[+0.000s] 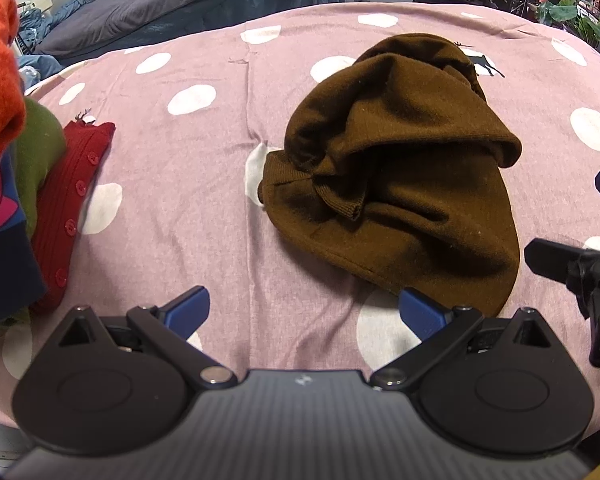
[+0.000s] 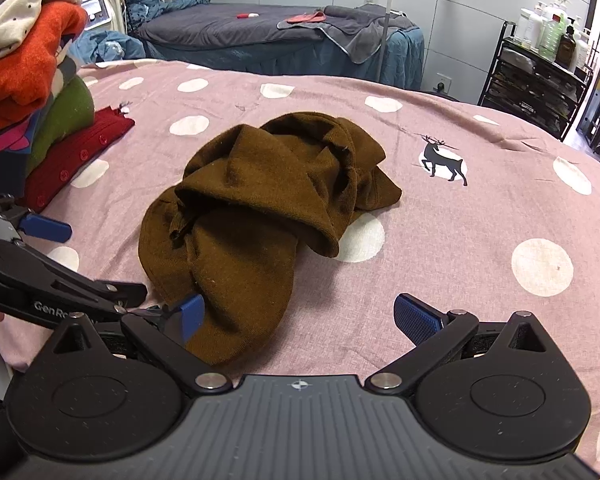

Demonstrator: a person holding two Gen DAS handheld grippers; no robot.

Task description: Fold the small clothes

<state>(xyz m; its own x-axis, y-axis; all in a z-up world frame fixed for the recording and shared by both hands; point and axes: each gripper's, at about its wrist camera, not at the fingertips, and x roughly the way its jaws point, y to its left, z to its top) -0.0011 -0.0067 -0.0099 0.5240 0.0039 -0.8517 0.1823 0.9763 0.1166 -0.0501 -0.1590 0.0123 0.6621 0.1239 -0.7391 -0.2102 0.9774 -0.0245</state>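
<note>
A crumpled brown garment [image 1: 400, 176] lies in a heap on the pink polka-dot bedspread [image 1: 188, 208]; it also shows in the right wrist view [image 2: 256, 216]. My left gripper [image 1: 304, 312] is open and empty, hovering just short of the garment's near edge, to its left. My right gripper [image 2: 300, 318] is open and empty over the garment's near hem, its left blue pad [image 2: 192, 316] above the fabric. The right gripper shows at the right edge of the left wrist view [image 1: 572, 228]. The left gripper shows at the left of the right wrist view [image 2: 60, 256].
A stack of folded clothes [image 2: 32, 92] sits at the left on the bed: cream, orange, green, navy and a red buttoned piece [image 1: 70, 208]. The pink bedspread [image 2: 480, 220] spreads out to the right. Behind are a grey bed [image 2: 260, 36] and a black shelf with bottles [image 2: 540, 68].
</note>
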